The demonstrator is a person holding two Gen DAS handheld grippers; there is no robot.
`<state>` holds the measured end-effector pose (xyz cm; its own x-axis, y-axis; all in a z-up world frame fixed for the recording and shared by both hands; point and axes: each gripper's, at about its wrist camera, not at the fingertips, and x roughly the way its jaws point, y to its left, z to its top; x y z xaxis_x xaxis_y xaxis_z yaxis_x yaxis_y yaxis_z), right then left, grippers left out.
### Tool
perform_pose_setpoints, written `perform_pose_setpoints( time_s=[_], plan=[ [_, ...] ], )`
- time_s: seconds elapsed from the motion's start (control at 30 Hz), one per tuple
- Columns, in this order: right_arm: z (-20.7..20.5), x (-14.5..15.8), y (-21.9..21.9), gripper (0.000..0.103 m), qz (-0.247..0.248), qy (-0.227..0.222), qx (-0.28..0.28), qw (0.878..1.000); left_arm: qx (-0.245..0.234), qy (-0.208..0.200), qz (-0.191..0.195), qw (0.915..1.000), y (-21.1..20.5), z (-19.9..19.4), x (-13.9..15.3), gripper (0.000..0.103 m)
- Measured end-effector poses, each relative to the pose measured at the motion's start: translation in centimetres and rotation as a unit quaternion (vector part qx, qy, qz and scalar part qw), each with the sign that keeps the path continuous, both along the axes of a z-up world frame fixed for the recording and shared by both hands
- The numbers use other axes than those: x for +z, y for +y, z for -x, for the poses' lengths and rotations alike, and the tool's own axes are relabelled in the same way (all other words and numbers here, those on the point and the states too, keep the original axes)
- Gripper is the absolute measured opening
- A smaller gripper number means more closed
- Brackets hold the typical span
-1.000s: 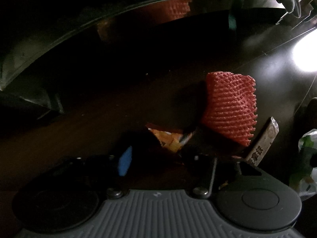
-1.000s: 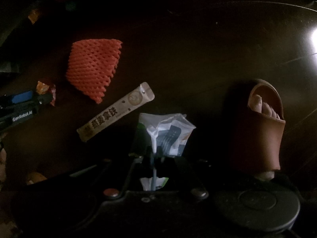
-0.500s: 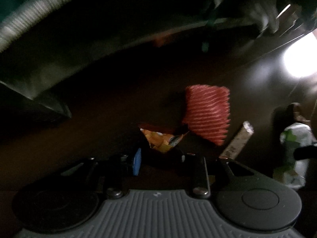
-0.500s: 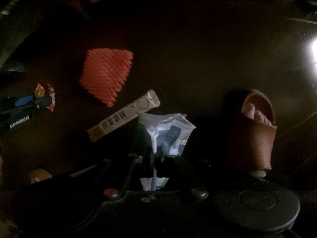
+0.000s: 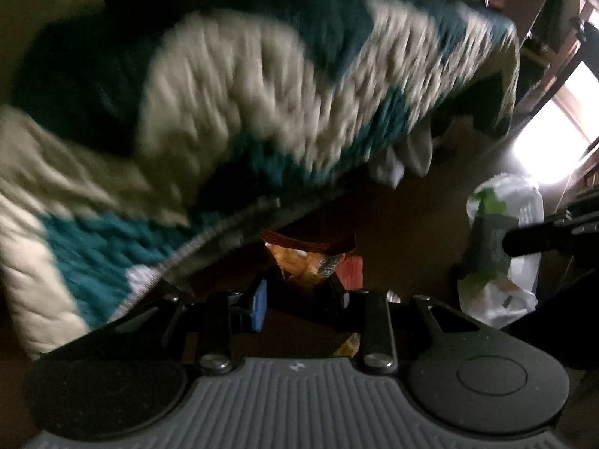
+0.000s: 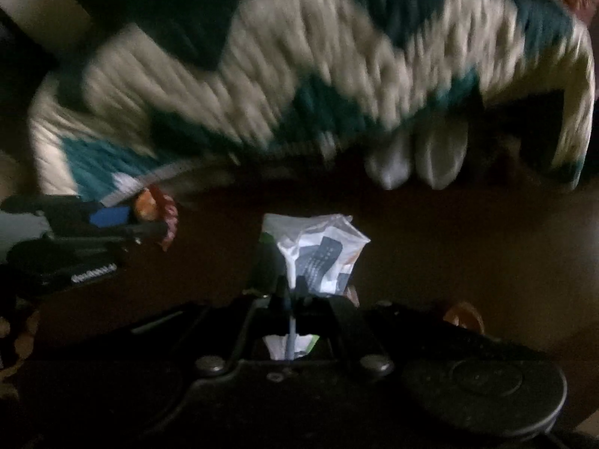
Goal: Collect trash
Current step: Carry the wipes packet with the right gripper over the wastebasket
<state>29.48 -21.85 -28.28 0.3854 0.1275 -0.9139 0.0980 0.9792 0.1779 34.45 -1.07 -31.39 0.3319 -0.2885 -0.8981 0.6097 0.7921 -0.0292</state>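
Note:
My left gripper is shut on a crumpled orange snack wrapper, held up off the dark floor. In the right wrist view the same gripper enters from the left with the wrapper at its tip. My right gripper is shut on a crumpled white packet with dark print. That packet shows white and green at the right of the left wrist view, with a dark finger of the right gripper across it. A red patch lies far below on the floor.
A teal and white quilted bed cover fills the upper half of both views, blurred, its edge close to the left gripper. Pale cloth hangs under its edge. A bright window glares at the right. Dark brown floor lies below.
Both grippers have risen from the floor, each with its wrapper. The red foam net and stick packet have dropped out of view, and the quilt has come into sight.

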Motion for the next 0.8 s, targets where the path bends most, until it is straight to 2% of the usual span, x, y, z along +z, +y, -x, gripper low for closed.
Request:
perform_pose_setpoints(
  time_s=[0.23, 0.4, 0.6, 0.8],
  plan=[
    [1.5, 10.7, 0.2, 0.001, -0.014, -0.107, 0.044, 0.993, 0.067, -0.061, 0.049, 0.9947, 0.7, 1.8, 10.8, 0.031],
    [3.6, 17.1, 0.5, 0.001, -0.014, -0.177, 0.074, 0.981, 0.085, -0.119, 0.06, 0.9874, 0.8, 3.5, 17.4, 0.031],
    [5.4, 23.6, 0.3, 0.001, -0.008, -0.253, 0.092, 0.963, 0.089, -0.176, 0.075, 0.9774, 0.1, 5.2, 23.7, 0.031],
    [4.7, 29.9, -0.6, 0.001, 0.008, -0.322, 0.085, 0.943, 0.11, -0.215, 0.1, 0.9653, -0.8, 5.0, 28.5, 0.031]
  ],
)
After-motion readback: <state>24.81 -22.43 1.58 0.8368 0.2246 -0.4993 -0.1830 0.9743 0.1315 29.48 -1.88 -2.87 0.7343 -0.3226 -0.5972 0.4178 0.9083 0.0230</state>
